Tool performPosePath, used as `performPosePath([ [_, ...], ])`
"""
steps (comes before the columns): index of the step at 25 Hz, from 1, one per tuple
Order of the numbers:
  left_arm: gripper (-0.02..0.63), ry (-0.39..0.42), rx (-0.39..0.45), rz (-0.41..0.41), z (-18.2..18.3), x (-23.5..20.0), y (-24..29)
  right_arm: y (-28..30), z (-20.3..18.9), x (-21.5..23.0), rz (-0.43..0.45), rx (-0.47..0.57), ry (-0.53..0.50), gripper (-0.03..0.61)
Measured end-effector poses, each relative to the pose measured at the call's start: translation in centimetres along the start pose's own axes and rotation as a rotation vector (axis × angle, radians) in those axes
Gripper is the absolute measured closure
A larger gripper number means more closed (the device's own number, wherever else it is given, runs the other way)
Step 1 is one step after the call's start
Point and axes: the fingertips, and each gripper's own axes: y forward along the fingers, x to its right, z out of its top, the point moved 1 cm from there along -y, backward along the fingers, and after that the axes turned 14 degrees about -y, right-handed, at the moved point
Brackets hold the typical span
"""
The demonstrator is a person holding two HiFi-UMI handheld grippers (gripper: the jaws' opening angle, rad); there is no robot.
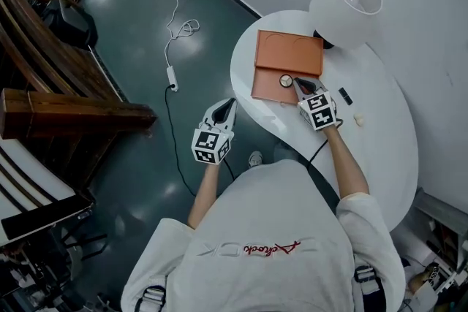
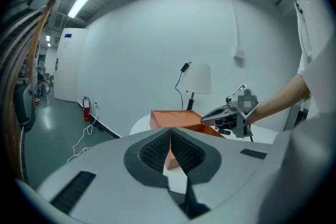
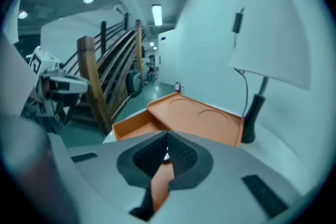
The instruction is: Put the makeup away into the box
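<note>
- My right gripper was over the front part of the orange box, tilted downward, with its marker cube toward me.
- Its jaws were pressed almost together. As far as I could tell from the small pale sliver between the pads, they were pinching the edge of the round compact.
- The compact sat right at the tips of that gripper, above the open tray of the box. I could not tell whether it touched the tray.
- The box lay on the white table with its lid folded back flat toward the wall. Two curved grooves showed on the lid.
- A lamp with a white shade stood just behind the lid.
- Two more small things lay on the table to the right of my right gripper: a little black piece and, nearer me, a pale lump. Both were too small to identify.
- My left gripper was off the table's left edge, over the dark floor. Its jaws were pressed together with nothing between them, and it pointed toward the box.
- A white cable trailed across the floor, well apart from the table.
</note>
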Motion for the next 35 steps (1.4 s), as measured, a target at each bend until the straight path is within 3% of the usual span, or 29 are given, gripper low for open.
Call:
performPosePath([
  [4,0.599,0.021,-0.006,-0.040,0.5,1.5,1.0,-2.0,0.3,1.6,-0.077,0.105,0.202,0.558],
  [12,0.598,0.041,-0.041,-0.124,0.1,3.9,2.8,-5.3,-1.7,2.3,-0.191,0.108,0.237,0.558],
  [27,0.598,0.149,-0.209,-0.503,-4.1,19.0,12.8,-20.9,-17.4,7.0,-0.552,-0.029,0.497,0.558],
  [35,0.598,0.166,-0.289,-0.603,-6.6,24.0,15.0,-24.6,-22.5,5.4,-0.615,-0.101,0.600,0.558],
])
